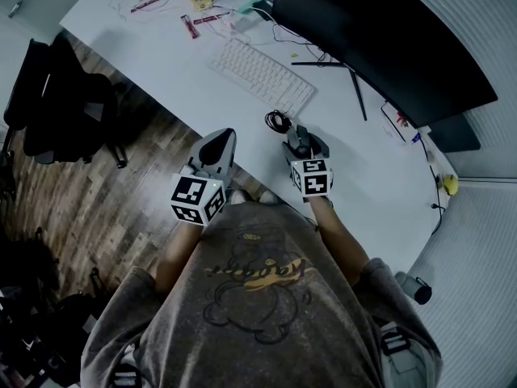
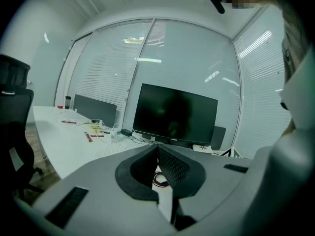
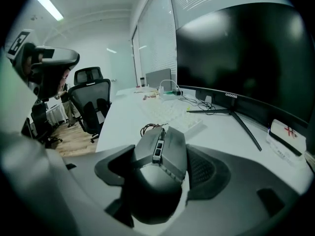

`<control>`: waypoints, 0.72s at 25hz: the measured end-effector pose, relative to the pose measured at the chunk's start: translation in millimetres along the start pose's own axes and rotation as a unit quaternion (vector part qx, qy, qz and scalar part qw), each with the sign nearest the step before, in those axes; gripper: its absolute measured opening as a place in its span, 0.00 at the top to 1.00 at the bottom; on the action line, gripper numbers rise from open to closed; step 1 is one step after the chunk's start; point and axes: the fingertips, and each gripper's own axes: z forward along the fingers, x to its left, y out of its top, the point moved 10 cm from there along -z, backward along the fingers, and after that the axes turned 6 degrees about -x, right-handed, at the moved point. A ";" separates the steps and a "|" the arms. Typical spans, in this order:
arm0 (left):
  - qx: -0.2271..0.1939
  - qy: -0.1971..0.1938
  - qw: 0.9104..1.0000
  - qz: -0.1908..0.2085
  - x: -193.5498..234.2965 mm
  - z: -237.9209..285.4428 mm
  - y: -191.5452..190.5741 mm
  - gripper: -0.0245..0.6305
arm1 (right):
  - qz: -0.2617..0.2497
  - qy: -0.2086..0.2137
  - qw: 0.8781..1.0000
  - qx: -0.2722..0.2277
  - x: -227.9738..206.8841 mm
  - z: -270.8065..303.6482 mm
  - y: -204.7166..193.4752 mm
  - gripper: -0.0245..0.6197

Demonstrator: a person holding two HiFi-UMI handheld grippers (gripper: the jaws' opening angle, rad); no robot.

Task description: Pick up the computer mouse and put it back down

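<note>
A dark grey computer mouse sits between the pads of my right gripper, which is shut on its sides and holds it above the white desk. Its coiled cable lies on the desk just beyond it. In the head view the mouse pokes out ahead of my right gripper, near the desk's front edge. My left gripper hangs to the left over the desk edge. In its own view its jaws meet at the tips with nothing between them.
A white keyboard lies beyond the mouse, with a large dark monitor on a thin stand behind it. Pens, cables and small items lie at the far left of the desk. A black office chair stands on the wooden floor at left.
</note>
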 end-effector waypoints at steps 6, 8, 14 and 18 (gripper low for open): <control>0.000 -0.003 1.000 -0.006 -1.1 5.3 -2.7 0.93 | -0.005 0.018 0.999 -0.040 2.6 -16.9 30.2 0.47; -0.002 -0.003 1.000 -0.007 -1.5 6.6 -2.9 0.93 | -0.008 0.024 0.998 -0.054 4.0 -23.8 40.1 0.47; -0.009 0.003 1.000 -0.007 1.0 4.1 1.7 0.93 | -0.006 0.043 0.995 -0.095 9.2 -49.3 70.1 0.47; -0.014 0.010 1.000 -0.008 5.9 0.2 3.9 0.93 | -0.006 0.057 0.991 -0.120 9.9 -66.0 88.3 0.47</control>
